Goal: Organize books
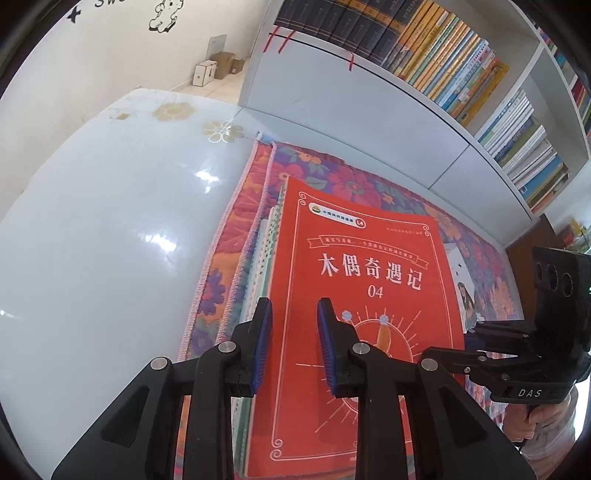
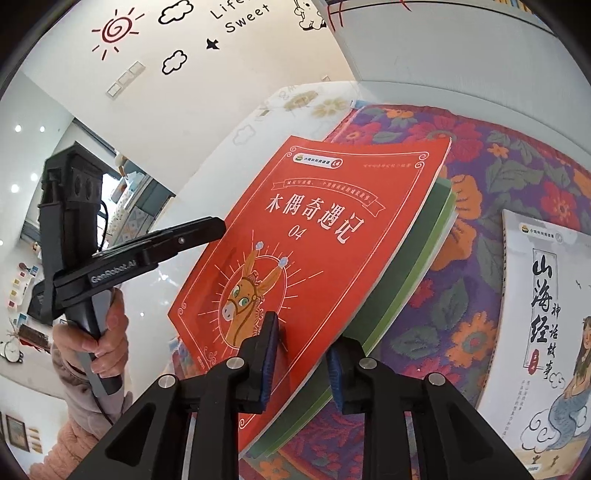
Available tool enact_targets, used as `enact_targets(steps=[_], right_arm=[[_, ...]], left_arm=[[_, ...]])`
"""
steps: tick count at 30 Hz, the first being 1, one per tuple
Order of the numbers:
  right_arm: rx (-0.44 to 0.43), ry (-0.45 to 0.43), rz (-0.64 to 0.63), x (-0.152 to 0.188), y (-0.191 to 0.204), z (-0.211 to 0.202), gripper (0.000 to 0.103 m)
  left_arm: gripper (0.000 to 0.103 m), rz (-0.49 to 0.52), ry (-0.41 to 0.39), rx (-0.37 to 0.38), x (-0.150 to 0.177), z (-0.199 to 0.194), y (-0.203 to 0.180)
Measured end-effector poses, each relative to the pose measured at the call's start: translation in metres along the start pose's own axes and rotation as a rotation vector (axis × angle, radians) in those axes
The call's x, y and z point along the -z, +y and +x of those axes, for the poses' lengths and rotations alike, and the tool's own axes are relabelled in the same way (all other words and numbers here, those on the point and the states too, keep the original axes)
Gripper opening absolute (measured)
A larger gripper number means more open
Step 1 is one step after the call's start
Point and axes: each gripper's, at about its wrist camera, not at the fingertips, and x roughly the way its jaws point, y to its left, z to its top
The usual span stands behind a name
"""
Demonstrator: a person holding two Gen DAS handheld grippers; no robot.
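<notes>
The right gripper (image 2: 302,336) is shut on the near corner of the stack (image 2: 406,288). One pad sits on top of the red book (image 2: 314,229) and the other is tucked under the green books below it. The left gripper (image 1: 294,306) is pinched shut on the left edge of the same stack. One pad is on the red book's cover and one is just past its side. In the right wrist view the stack looks tipped up off the flowery cloth (image 2: 480,166) under it.

The red book says 木偶奇遇记 and 04, with a donkey drawn below the words. The left gripper's body reads GenRobot.AI. The right one reads DAS in the left wrist view.

To the right of the red book a white book (image 2: 546,295) lies flat on the cloth, apart from the stack. It reads 山海经 and 神话故事.

To the left of the red book is the shiny white table (image 1: 110,221).

Past the red book stands the white bookshelf (image 1: 332,92), already full of standing books (image 1: 443,55). Far off, the wall says "Sweet" (image 2: 247,18).

I think the job is about halfway. Some books are piled together and held. The pile must go to its place, and the white book is not yet picked up.
</notes>
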Motion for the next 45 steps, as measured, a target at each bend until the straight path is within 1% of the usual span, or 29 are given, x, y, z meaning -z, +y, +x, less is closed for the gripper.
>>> enact_targets(steps=[3,5,9,15,18,21,22,23,25,30,34,36,38,41,42,45], right_arm=[[0.003,0.005,0.001,-0.002,0.000,0.003,0.024],[0.020,0.008,-0.022,-0.002,0.004,0.005,0.025],[0.033,0.013,-0.027,-0.003,0.007,0.006,0.028],[0.039,0.051,0.036,-0.004,0.004,0.006,0.029],[0.064,0.076,0.050,-0.001,0.003,0.002,0.030],[0.051,0.078,0.058,0.001,0.000,-0.002,0.030],[0.053,0.076,0.051,0.001,0.001,-0.001,0.031],[0.059,0.068,0.052,0.001,0.001,-0.001,0.033],[0.070,0.066,0.042,-0.003,0.004,0.003,0.034],[0.098,0.102,0.003,-0.011,0.010,0.011,0.034],[0.106,0.119,0.012,-0.016,0.008,0.012,0.034],[0.134,0.140,-0.018,-0.020,0.012,0.015,0.035],[0.163,0.167,-0.024,-0.021,0.017,0.017,0.040],[0.226,0.201,-0.051,-0.024,0.025,0.018,0.042],[0.260,0.214,-0.070,-0.026,0.029,0.020,0.043],[0.304,0.237,-0.081,-0.025,0.031,0.021,0.044]], left_arm=[[0.023,-0.009,-0.001,-0.006,0.001,-0.001,-0.001],[0.024,-0.011,0.004,-0.007,0.003,-0.001,-0.001],[0.024,0.007,-0.002,-0.056,0.007,-0.005,-0.005],[0.024,0.020,-0.018,-0.097,0.009,-0.019,-0.014],[0.024,0.024,-0.028,-0.108,0.010,-0.026,-0.019],[0.024,0.006,-0.041,-0.107,0.009,-0.030,-0.022],[0.024,0.001,-0.042,-0.102,0.008,-0.031,-0.022],[0.024,-0.009,-0.044,-0.099,0.008,-0.032,-0.022],[0.024,-0.027,-0.051,-0.100,0.009,-0.036,-0.019],[0.024,-0.039,-0.070,-0.128,0.016,-0.048,-0.013],[0.024,-0.051,-0.073,-0.154,0.018,-0.053,-0.006],[0.024,-0.056,-0.069,-0.152,0.019,-0.054,-0.004],[0.024,-0.055,-0.067,-0.154,0.020,-0.055,-0.003],[0.024,-0.058,-0.069,-0.151,0.021,-0.057,-0.002],[0.024,-0.056,-0.068,-0.147,0.022,-0.057,-0.002],[0.024,-0.043,-0.066,-0.155,0.024,-0.058,-0.004]])
